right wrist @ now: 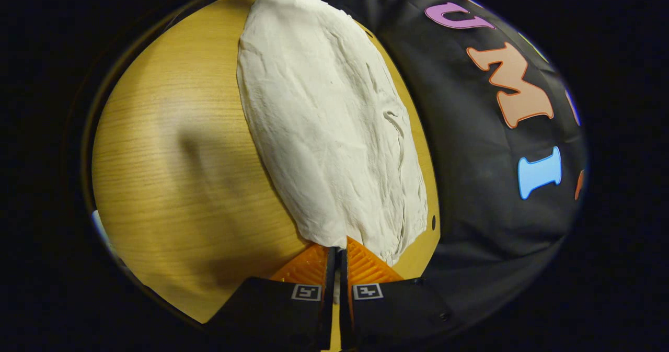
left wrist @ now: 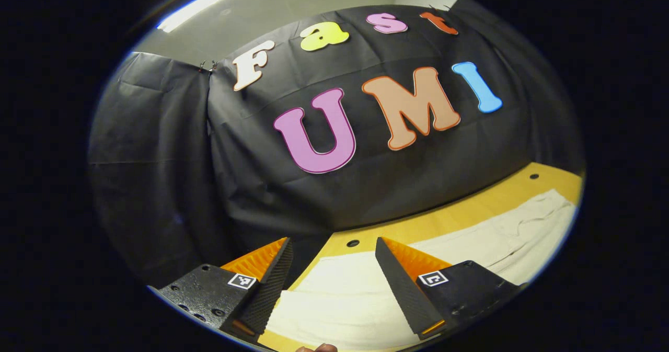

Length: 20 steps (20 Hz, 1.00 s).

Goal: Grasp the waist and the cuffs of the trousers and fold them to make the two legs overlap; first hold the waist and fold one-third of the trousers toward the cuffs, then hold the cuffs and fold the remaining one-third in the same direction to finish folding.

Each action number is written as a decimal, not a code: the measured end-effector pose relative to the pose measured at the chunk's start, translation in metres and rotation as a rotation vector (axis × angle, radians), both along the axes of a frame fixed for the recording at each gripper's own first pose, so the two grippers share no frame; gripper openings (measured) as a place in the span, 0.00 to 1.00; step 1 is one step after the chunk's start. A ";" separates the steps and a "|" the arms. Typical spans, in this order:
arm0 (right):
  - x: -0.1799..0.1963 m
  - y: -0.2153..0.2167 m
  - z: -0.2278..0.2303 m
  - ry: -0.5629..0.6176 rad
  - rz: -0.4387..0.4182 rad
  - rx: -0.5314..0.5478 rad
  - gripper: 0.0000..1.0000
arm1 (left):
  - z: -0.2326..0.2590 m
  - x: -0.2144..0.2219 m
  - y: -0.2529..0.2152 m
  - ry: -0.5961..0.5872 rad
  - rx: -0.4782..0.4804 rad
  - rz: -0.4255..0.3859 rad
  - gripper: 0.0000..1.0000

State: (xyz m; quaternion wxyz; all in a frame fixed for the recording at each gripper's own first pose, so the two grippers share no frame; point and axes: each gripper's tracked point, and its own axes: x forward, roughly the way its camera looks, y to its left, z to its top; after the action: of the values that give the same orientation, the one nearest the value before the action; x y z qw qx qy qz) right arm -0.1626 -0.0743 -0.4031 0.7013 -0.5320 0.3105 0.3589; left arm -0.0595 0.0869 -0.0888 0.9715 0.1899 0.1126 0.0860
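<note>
Your right gripper (right wrist: pixel 336 255) has its jaws closed together on the near edge of the cream trousers (right wrist: pixel 324 116), with a sliver of cloth showing pinched between them, while your left gripper (left wrist: pixel 332 284) hangs over the other end with its jaws wide apart and nothing between them. The trousers lie flat and lengthwise on the wooden table (right wrist: pixel 172 184), close along the edge nearest the booth's black cloth wall (left wrist: pixel 157 158); in the left gripper view they run off to the right, the cloth there more creased. Which end is waist and which is cuffs I cannot tell from here, and the legs look laid one over the other, though that is a judgement. To do this step well, bring your left gripper down onto the edge below it and close on the full thickness of cloth, so both layers come up together. Match your right hand's height, then lift both ends just enough to clear the table. Carry the fold straight along the length of the trousers rather than across them, keeping the cloth taut between your hands so the wrinkles in the middle do not bunch. There are no containers here; everything rests on the bare tabletop.
</note>
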 end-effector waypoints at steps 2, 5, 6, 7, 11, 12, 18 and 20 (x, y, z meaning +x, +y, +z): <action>0.001 0.000 0.000 0.012 -0.025 -0.003 0.08 | -0.021 -0.011 0.024 0.056 0.048 0.005 0.96; 0.001 0.001 0.001 0.026 -0.032 -0.008 0.08 | -0.047 -0.027 0.050 0.138 0.134 -0.011 0.96; 0.000 0.000 0.000 0.026 -0.031 -0.010 0.08 | -0.057 -0.030 0.055 0.166 0.153 -0.029 0.96; 0.000 0.000 0.001 0.024 -0.031 -0.014 0.08 | -0.070 -0.033 0.060 0.199 0.172 -0.050 0.96; 0.002 -0.001 0.001 0.023 -0.049 -0.024 0.08 | -0.115 -0.060 0.086 0.339 0.255 -0.086 0.96; 0.002 -0.001 0.000 0.022 -0.052 -0.026 0.08 | -0.126 -0.065 0.092 0.369 0.277 -0.097 0.96; 0.003 0.000 0.000 0.015 -0.057 -0.040 0.08 | -0.180 -0.103 0.129 0.567 0.457 -0.185 0.97; 0.003 -0.001 0.000 0.016 -0.061 -0.044 0.08 | -0.191 -0.112 0.136 0.621 0.519 -0.235 0.97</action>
State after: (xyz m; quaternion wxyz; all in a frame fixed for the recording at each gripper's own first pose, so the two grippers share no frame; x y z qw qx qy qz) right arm -0.1596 -0.0753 -0.4035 0.6975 -0.5348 0.3398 0.3347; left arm -0.1720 0.2226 -0.2801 0.8147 0.4565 0.3524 -0.0610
